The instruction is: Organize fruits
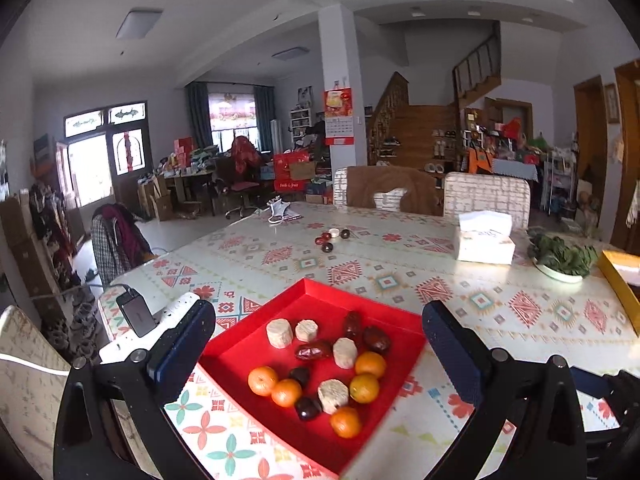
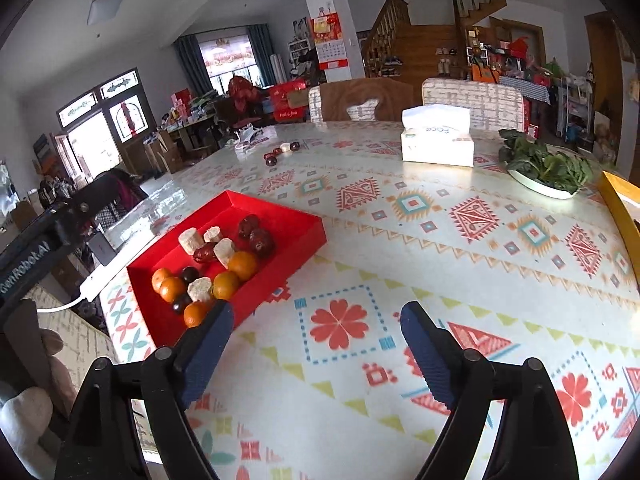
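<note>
Behind the tabletop stretches a cluttered living room, with a wooden staircase, a pillar bearing a red calendar, and two chairs pushed up at the far edge. Patterned cloth in red, teal and yellow covers the tabletop.

Nearest me sits the red tray, close to the tabletop's near-left corner. It holds small oranges, dark red dates and pale round cakes, all bunched together in its middle, several touching one another. A second small cluster of dates and one pale cake lies loose well beyond the tray, toward the far side.

My left tool hangs above the tray with its blue-padded fingers spread wide on either side of it, nothing between the pads. My right tool is over bare cloth just right of the tray, its fingers also apart and gripping nothing; its left finger overlaps the tray's near corner in the right wrist view.

To the right stand a white tissue box, a plate of leafy greens and a yellow box edge. A white power strip with a dark adapter lies left of the tray.
</note>
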A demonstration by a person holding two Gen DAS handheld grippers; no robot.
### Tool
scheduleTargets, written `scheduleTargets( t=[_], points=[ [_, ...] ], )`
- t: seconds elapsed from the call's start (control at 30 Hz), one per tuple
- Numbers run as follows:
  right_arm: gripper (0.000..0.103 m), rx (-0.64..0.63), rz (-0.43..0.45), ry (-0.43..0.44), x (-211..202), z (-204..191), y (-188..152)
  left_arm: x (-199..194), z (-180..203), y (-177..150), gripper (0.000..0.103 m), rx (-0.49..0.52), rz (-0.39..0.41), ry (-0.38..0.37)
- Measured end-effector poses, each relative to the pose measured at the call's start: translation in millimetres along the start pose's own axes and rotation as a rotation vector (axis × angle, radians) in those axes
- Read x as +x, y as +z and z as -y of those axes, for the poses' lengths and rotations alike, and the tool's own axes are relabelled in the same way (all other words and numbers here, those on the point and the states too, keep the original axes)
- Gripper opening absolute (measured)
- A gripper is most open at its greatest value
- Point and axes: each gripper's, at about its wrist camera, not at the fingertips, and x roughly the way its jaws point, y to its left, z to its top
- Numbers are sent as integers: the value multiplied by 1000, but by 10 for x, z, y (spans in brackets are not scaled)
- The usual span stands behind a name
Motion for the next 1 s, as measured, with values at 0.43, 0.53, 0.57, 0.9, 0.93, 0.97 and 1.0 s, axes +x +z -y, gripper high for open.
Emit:
scheduleTargets(
  t=[0.43, 0.53, 0.57, 0.9, 0.93, 0.97, 1.0],
  points=[
    [94, 29, 72, -8, -412, 204, -171, -362, 613, -33, 103, 151, 33, 24],
    [94, 52, 71, -5, -437, 308, -211, -390, 702, -33, 103, 167, 35, 22],
    [94, 61, 70, -5, -441, 346, -225, -396, 733, -34, 103, 171, 34, 20],
    [94, 123, 58, -10, -454, 659, -334, -372, 1037, -67, 103, 204, 10, -9],
    [94, 125, 59, -11, -459, 672, -341, -368, 1064, -75, 103, 208, 9, -10],
    [94, 127, 60, -13, -462, 691, -348, -369, 1086, -84, 103, 213, 9, -13],
    [94, 129, 61, -16, -465, 701, -352, -375, 1102, -84, 103, 216, 9, -15]
  ],
)
